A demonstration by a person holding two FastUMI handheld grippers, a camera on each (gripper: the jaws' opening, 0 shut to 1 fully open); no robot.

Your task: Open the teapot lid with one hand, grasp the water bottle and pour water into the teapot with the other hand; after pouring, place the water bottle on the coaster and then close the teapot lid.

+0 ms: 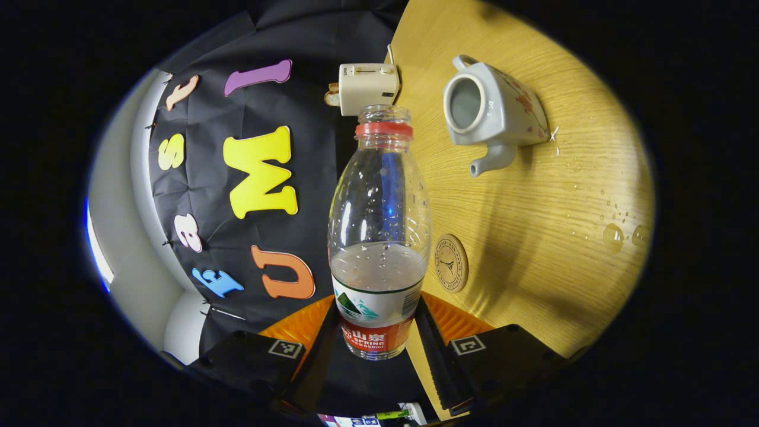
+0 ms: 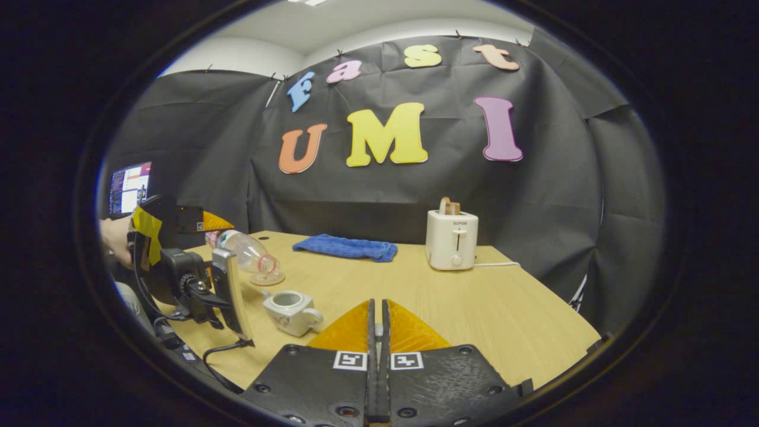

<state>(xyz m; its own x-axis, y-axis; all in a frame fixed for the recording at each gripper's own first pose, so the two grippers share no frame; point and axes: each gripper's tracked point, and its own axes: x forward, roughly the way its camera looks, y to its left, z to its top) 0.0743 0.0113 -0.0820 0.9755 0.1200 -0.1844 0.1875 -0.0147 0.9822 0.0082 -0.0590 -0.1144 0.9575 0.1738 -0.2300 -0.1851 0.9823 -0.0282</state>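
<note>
My left gripper [image 1: 376, 335] is shut on the lower, labelled part of a clear water bottle [image 1: 379, 213] with a red neck ring, no cap and some water in it. The white teapot [image 1: 495, 112] stands on the wooden table with its top open and no lid on it. A round wooden coaster [image 1: 452, 263] lies beside the bottle. In the right gripper view the left gripper [image 2: 190, 279] holds the bottle [image 2: 246, 249] steeply tilted, mouth down and just beyond the teapot [image 2: 290, 311]. My right gripper [image 2: 378, 329] is shut above the table; I see nothing between its fingers.
A white toaster [image 2: 452, 240] stands at the back of the table [image 2: 474, 308], and a blue cloth [image 2: 347, 247] lies to its left. Water drops [image 1: 614, 234] dot the wood near the teapot. A person's hand [image 2: 115, 237] and a screen [image 2: 129, 187] are at far left.
</note>
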